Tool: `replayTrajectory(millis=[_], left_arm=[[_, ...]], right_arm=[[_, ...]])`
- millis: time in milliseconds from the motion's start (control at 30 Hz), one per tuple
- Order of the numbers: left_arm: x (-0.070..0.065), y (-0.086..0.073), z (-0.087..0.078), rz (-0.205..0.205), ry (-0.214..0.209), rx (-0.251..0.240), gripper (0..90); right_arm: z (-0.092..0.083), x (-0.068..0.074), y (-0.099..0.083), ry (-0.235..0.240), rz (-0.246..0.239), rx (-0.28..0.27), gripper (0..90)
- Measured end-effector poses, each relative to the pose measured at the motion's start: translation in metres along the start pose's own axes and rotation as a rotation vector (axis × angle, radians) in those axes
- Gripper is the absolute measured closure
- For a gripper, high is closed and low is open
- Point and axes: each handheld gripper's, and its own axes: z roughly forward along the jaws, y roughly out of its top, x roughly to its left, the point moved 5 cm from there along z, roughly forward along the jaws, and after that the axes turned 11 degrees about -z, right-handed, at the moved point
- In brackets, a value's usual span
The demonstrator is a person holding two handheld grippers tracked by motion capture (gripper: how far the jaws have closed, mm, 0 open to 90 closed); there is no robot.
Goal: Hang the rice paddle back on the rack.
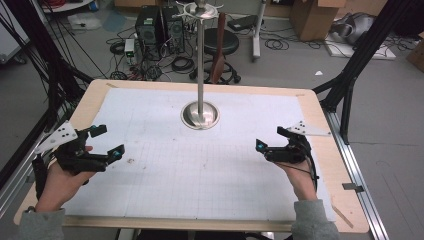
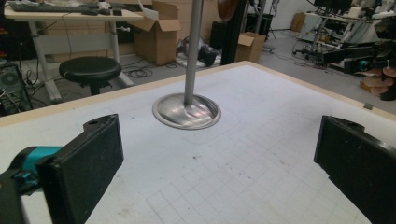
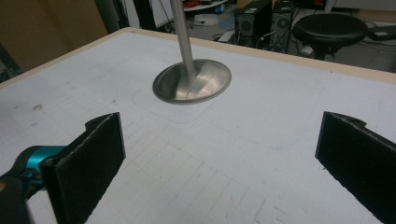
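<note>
In the high view, the left hand-held gripper [image 1: 105, 141] is hovering at the lower left of the frame, over the white gridded sheet [image 1: 210, 170] covering the wooden bench [image 1: 95, 95], and the right hand-held gripper [image 1: 270, 142] is sitting at the lower right. Both are standing released, jaws spread wide and holding nothing, as each gripper view is showing with the bare sheet between the two black jaws. The tall silver metal stand with a round dish-shaped base [image 1: 200, 115] is standing upright in the upper centre of the frame, well apart from both grippers and between them. In the left gripper view the stand's base [image 2: 187, 111] is appearing upper centre; in the right gripper view it [image 3: 192, 80] is lying upper centre too. A black round stool [image 1: 221, 41] is standing on the floor beyond the bench.
</note>
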Motion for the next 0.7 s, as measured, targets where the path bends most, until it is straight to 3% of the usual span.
replayTrajectory(millis=[300, 700], left_arm=[[-0.001, -0.003, 0.004, -0.002, -0.004, 0.013, 1.8], [0.004, -0.006, 0.002, -0.015, 0.011, 0.01, 1.8]], right_arm=[[-0.01, 0.0, -0.017, -0.034, 0.001, 0.006, 0.3], [-0.026, -0.008, -0.031, -0.068, 0.016, -0.048, 0.3]])
